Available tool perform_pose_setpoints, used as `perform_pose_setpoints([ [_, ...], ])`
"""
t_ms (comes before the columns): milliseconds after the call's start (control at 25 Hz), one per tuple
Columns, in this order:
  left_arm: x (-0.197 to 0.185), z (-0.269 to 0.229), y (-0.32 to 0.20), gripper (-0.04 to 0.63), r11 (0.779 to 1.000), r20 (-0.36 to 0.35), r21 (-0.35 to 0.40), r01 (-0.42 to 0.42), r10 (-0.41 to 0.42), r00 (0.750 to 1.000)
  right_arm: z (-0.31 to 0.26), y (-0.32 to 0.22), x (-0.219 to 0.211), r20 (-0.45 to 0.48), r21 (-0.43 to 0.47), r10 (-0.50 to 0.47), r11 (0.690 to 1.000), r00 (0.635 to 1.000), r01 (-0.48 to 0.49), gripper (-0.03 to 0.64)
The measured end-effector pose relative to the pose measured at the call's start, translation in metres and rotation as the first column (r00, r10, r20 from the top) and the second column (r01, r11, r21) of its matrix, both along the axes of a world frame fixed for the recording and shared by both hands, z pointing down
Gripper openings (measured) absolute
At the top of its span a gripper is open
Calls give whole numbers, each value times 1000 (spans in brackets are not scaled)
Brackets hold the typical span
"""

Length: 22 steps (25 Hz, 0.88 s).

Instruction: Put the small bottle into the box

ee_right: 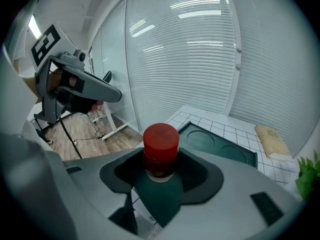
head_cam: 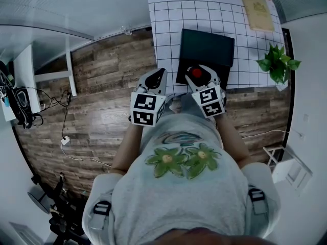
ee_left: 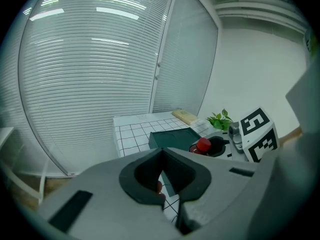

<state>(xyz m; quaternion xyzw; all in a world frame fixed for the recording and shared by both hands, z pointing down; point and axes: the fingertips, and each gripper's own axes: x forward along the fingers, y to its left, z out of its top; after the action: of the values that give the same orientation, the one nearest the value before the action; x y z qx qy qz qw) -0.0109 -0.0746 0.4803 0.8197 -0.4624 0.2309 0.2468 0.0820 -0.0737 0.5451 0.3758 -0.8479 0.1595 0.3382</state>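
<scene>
A small bottle (ee_right: 161,144) with a red cap stands upright in the recess between the jaws of my right gripper (ee_right: 161,170), which is shut on it. In the head view the bottle (head_cam: 196,72) and right gripper (head_cam: 200,76) hang over the near edge of the dark green box (head_cam: 207,47). The box (ee_right: 220,144) lies open on the white grid table and shows two round recesses inside. My left gripper (ee_left: 161,155) is shut with nothing in it, and it is held left of the box (ee_left: 172,136), off the table's near left corner (head_cam: 156,76).
The white grid table (head_cam: 168,19) carries a tan packet (head_cam: 258,11) at its far right and a green plant (head_cam: 278,63) at its right edge. Wood floor lies to the left, with a white desk leg (head_cam: 71,75) and cables (head_cam: 64,137).
</scene>
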Motion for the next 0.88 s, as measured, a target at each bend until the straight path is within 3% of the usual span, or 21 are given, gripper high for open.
perform_pose_setpoints([
  [880, -2, 5, 3, 8, 1000, 52, -3, 10, -9, 999, 31, 1, -2, -69, -21, -70, 997, 995, 68, 218],
])
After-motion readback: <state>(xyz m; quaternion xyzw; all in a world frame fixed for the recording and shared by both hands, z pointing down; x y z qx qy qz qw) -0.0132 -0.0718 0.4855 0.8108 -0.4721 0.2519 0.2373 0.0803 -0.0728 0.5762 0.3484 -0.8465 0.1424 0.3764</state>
